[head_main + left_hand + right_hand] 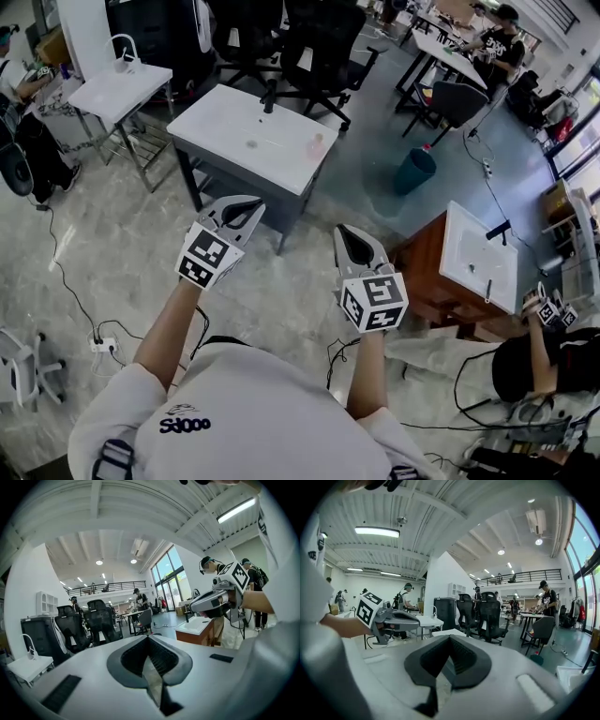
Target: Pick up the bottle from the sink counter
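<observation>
A small pale pink bottle (317, 144) stands near the right edge of the white sink counter (234, 127), which has a black faucet (270, 96) at its back. Both grippers hang in the air over the floor, short of the counter. My left gripper (251, 204) (149, 637) points toward the counter's front edge, its jaws together with nothing between them. My right gripper (345, 232) (450, 638) is beside it, below and right of the bottle, also shut and empty. Each gripper view shows the other gripper to its side; neither shows the bottle.
A second, wood-sided sink counter (469, 262) stands at the right, with a seated person (539, 361) holding grippers beside it. A small white table (117, 92) is at the left, office chairs (319, 47) sit behind the counter, a teal bin (413, 171) lies beyond it, and cables cross the floor.
</observation>
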The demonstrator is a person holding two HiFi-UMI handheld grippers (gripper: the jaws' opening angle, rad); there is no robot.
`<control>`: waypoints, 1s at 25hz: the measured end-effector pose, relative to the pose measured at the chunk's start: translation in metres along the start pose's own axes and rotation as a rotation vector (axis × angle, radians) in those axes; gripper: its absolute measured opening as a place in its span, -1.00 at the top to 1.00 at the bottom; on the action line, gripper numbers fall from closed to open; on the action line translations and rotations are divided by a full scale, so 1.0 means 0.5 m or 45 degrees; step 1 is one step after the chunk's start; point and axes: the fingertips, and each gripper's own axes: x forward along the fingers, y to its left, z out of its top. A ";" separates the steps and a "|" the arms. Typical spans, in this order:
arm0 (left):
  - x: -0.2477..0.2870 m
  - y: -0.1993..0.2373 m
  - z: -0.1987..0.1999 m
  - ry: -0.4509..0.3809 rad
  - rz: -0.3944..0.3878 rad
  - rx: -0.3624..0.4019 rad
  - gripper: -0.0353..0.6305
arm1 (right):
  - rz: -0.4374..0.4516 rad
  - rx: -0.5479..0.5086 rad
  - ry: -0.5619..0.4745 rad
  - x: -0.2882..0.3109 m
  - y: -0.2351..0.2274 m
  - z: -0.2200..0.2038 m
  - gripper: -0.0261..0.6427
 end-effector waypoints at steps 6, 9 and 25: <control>0.002 -0.038 -0.010 0.024 0.018 -0.010 0.88 | 0.033 0.049 -0.017 -0.023 -0.025 -0.017 0.89; 0.011 -0.045 -0.021 0.034 0.011 -0.024 0.88 | 0.026 0.077 -0.021 -0.025 -0.038 -0.024 0.89; 0.166 0.102 -0.065 0.023 -0.006 -0.017 0.88 | -0.025 0.097 -0.001 0.136 -0.128 -0.052 0.90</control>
